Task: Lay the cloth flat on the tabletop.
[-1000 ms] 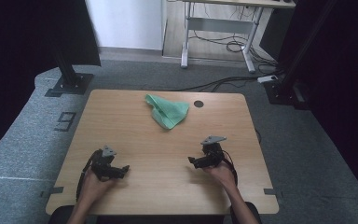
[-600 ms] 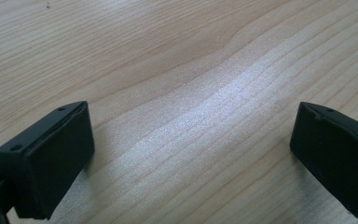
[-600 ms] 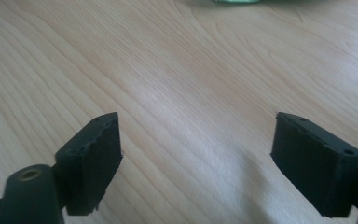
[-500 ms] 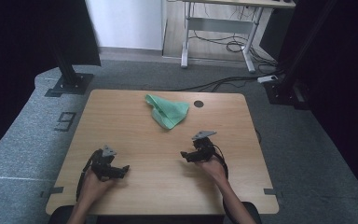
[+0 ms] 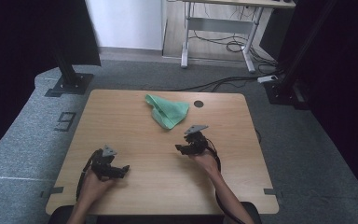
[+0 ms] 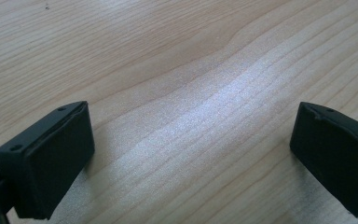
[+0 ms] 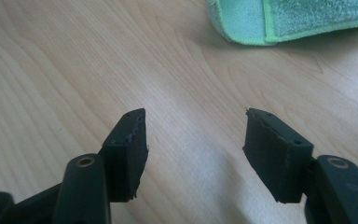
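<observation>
A: Starting at the left. I'm seeing the left gripper (image 5: 121, 170) resting low on the near left part of the table (image 5: 121, 116), held in the left hand (image 5: 93, 179). Its jaws are standing wide apart, and in the left gripper view there's nothing but bare wood grain lying between them.

B: And the middle of the table?

A: The green cloth (image 5: 168, 111) is lying folded and rumpled toward the far edge, roughly centred, just left of a small dark round hole (image 5: 198, 104) in the tabletop.

B: Right side?

A: I'm watching the right gripper (image 5: 181, 148), in the right hand (image 5: 205, 161), sitting near the cloth's front corner but not touching it. Its jaws have just been closing and are standing partly apart now, with nothing between them. In the right gripper view the cloth (image 7: 298, 18) is lying ahead of the tips, clear of both.
</observation>
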Tool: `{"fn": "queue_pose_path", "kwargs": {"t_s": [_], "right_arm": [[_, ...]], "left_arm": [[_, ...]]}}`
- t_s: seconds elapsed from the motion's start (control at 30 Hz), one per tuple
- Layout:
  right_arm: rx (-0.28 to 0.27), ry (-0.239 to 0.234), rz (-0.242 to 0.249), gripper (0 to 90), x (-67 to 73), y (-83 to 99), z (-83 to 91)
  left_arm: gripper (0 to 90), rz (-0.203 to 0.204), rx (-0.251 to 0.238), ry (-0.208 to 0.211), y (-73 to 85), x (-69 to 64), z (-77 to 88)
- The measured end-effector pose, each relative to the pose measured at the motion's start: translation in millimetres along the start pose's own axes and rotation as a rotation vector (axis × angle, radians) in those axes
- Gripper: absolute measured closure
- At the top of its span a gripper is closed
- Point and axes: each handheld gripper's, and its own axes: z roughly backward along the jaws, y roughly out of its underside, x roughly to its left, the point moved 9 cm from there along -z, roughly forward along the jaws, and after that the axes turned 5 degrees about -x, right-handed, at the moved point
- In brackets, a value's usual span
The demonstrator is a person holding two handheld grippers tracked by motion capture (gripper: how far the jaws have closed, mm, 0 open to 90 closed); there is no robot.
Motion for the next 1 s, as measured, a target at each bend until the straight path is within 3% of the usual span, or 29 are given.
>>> {"fn": "queue_pose_path", "kwargs": {"t_s": [0.53,0.83,1.0], "right_arm": [[-0.005,-0.018,-0.011,52.3,-6.6,-15.8,-23.6],[-0.028,0.0,-0.001,56.6,-7.3,-27.7,-34.0],[-0.03,0.002,-0.009,63.7,-6.8,-35.6,-41.7]], "left_arm": [[0.0,-0.001,0.0,0.001,-0.3,0.0,-0.3],[0.0,0.0,-0.002,0.002,-0.4,-0.2,-0.5],[0.0,-0.002,0.0,0.002,-0.3,0.0,-0.4]]}}
